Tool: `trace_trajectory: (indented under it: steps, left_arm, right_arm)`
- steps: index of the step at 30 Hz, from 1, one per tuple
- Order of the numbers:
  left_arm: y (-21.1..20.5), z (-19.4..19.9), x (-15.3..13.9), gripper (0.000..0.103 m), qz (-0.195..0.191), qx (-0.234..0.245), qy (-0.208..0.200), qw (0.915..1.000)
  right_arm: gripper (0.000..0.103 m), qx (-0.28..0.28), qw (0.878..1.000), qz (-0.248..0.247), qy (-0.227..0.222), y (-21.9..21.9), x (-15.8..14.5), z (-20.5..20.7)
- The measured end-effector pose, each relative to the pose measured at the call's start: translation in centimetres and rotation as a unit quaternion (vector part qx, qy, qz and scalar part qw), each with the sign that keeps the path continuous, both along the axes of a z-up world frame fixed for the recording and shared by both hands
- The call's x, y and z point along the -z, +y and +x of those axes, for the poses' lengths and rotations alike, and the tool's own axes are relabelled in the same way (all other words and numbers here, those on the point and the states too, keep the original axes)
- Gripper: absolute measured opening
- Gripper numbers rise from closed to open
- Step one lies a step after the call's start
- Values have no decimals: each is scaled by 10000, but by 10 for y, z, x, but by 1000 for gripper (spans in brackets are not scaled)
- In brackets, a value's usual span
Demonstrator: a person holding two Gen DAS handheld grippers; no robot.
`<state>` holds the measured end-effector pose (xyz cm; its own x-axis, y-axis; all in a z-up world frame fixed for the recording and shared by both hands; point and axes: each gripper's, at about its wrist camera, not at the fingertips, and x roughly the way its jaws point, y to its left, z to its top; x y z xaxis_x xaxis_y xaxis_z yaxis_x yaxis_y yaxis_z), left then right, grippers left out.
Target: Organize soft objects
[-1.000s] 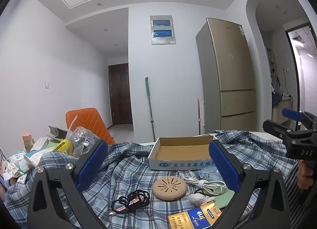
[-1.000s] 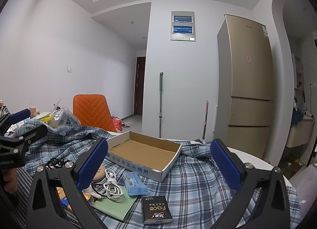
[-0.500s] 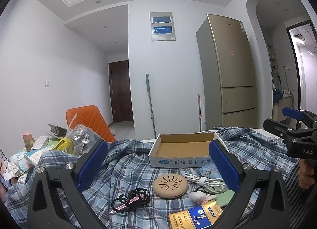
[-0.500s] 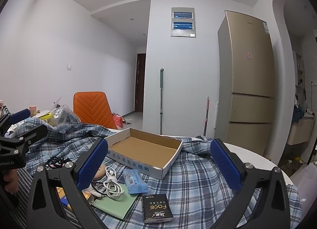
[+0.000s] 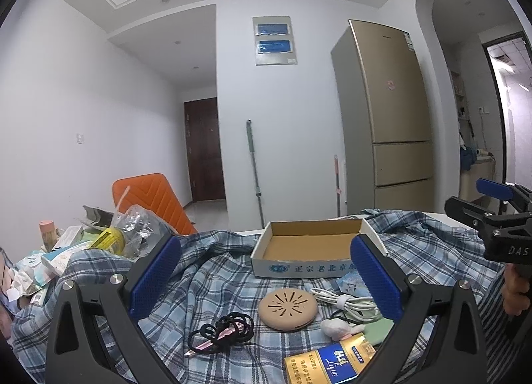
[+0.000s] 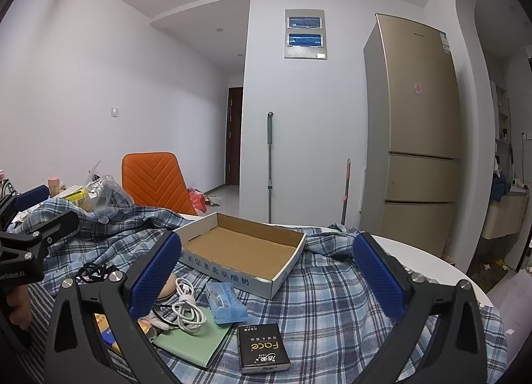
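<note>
Soft objects, tissue packs among them, lie on plaid cloth at 6 o'clock of empty cardboard box, likely their destination. Left gripper, right gripper hover, jaws apart, holding nothing, probably choosing first pick.

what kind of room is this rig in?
Most likely a home dining area beside a kitchen: a tall gold fridge, a mop against the wall, and a cluttered table under a plaid cloth with an orange chair.
</note>
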<state>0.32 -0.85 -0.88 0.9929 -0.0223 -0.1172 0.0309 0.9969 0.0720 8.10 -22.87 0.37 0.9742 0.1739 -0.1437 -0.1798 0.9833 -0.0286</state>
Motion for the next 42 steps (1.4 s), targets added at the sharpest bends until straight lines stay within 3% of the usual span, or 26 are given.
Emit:
trace_trajectory:
  steps: [23,28,31,38,42]
  left_arm:
    - [-2,3,0,103,-21,57,151,9999]
    - [8,1,-10,103,-281,162,155,9994]
    - [9,0,-18,103,-213,133,251,9994]
    - [20,5,-37,103,-190,69,799,9966]
    - [24,20,-33,103,-351,327,1637,9853]
  right_arm:
    - [103,2,10000,29,44,-1,0,0]
    - [103,20,10000,28,33,-1,-2,0]
    - [103,-37,9999,13,103,1,-8,3]
    - [103,-155,9972,37,728,4,-30,15]
    - [103,-352,9927,210,1130,0,-37,22]
